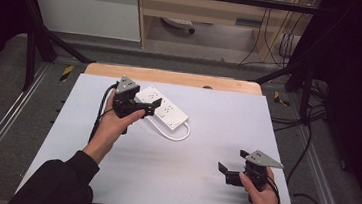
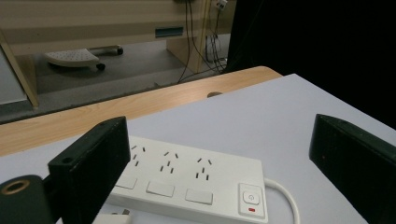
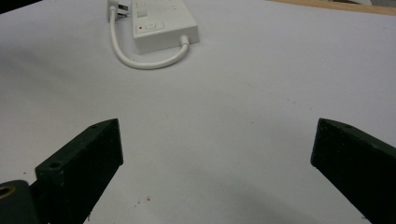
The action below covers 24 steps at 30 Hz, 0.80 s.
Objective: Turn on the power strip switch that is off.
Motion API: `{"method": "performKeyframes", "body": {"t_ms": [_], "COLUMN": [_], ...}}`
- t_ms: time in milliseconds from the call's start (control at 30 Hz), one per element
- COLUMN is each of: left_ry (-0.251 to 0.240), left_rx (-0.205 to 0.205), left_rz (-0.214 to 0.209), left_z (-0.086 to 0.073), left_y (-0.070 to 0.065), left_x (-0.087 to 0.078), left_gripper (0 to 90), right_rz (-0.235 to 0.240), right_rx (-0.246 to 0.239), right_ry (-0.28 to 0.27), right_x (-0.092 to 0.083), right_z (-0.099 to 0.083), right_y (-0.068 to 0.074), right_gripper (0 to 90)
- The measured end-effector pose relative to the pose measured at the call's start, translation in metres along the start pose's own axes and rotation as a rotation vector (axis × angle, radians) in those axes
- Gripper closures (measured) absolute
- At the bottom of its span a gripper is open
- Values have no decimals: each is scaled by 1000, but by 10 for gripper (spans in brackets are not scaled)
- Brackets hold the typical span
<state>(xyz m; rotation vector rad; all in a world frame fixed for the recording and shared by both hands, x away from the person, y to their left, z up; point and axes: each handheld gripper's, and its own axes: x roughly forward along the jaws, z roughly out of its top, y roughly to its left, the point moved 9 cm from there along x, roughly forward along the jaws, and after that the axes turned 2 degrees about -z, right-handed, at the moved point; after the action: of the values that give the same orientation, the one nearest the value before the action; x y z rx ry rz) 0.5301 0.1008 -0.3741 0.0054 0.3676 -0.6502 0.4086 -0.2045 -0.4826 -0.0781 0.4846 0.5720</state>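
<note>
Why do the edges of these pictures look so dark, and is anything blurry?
High view: even light on the white table, soft shadows, dark surroundings left and right. Left gripper view: the power strip is fairly sharp, the near black jaws soft, the right background black. Right gripper view: the table is bright, the strip far off and sharp enough, the near jaws slightly blurred.
</note>
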Motion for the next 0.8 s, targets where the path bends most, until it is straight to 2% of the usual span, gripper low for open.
{"method": "performKeyframes", "body": {"t_ms": [800], "left_ry": [47], "left_rx": [4], "left_rz": [0], "left_z": [-12], "left_y": [1], "left_x": [28], "left_gripper": [72], "right_rz": [3], "right_rx": [0], "right_ry": [2], "right_x": [0], "right_z": [0], "right_y": [0], "right_gripper": [28]}}
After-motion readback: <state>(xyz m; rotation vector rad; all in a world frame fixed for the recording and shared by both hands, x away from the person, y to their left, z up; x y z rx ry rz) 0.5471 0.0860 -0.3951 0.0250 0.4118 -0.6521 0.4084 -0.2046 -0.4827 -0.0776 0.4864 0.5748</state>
